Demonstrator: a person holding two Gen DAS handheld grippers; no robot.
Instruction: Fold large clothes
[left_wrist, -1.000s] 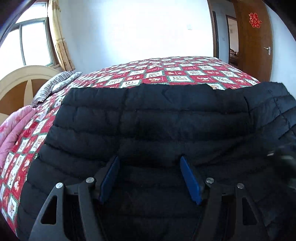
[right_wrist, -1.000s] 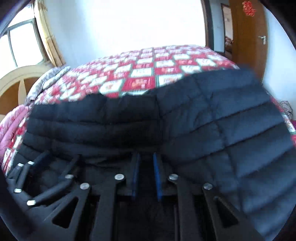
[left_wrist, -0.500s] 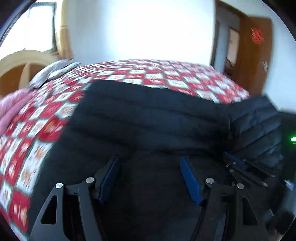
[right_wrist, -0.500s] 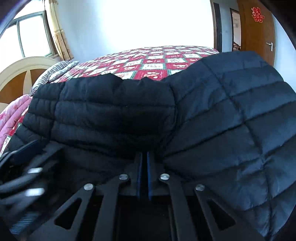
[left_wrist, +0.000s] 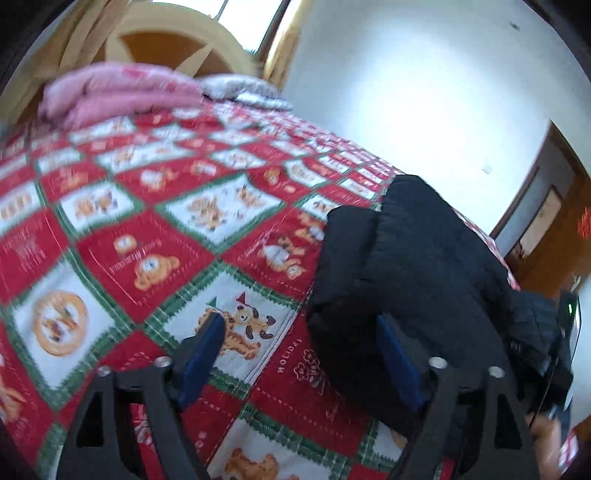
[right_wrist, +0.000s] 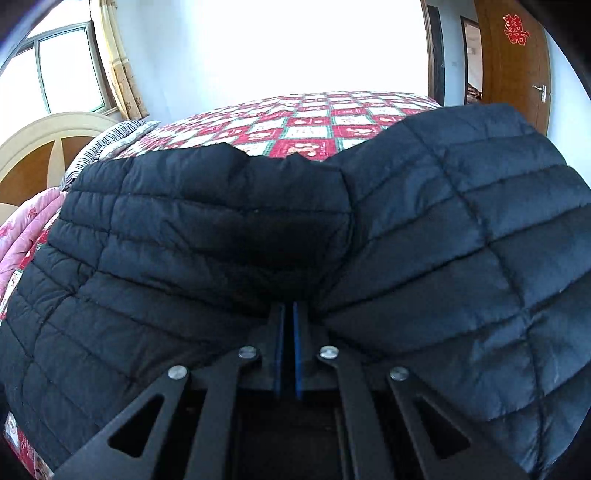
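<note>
A black quilted down jacket (right_wrist: 424, 236) lies on a bed with a red, white and green patchwork cover (right_wrist: 317, 122). My right gripper (right_wrist: 288, 314) is shut on a fold of the jacket at its near edge, and the fabric bulges up on both sides of the blue pads. In the left wrist view the jacket (left_wrist: 417, 266) is a dark heap at the right. My left gripper (left_wrist: 299, 332) is open and empty, its left finger (left_wrist: 201, 347) over the bed cover (left_wrist: 147, 236) and its right finger against the jacket's left edge.
Pink folded bedding (left_wrist: 122, 92) and a striped pillow (right_wrist: 107, 144) lie near the curved wooden headboard (right_wrist: 44, 147) by the window. A brown door (right_wrist: 513, 55) stands at the back right. The other gripper's body (left_wrist: 554, 354) shows at the far right of the left wrist view.
My left gripper has swung off the jacket to the left and now points at the bed cover. My right gripper has closed fully on the jacket fold.
</note>
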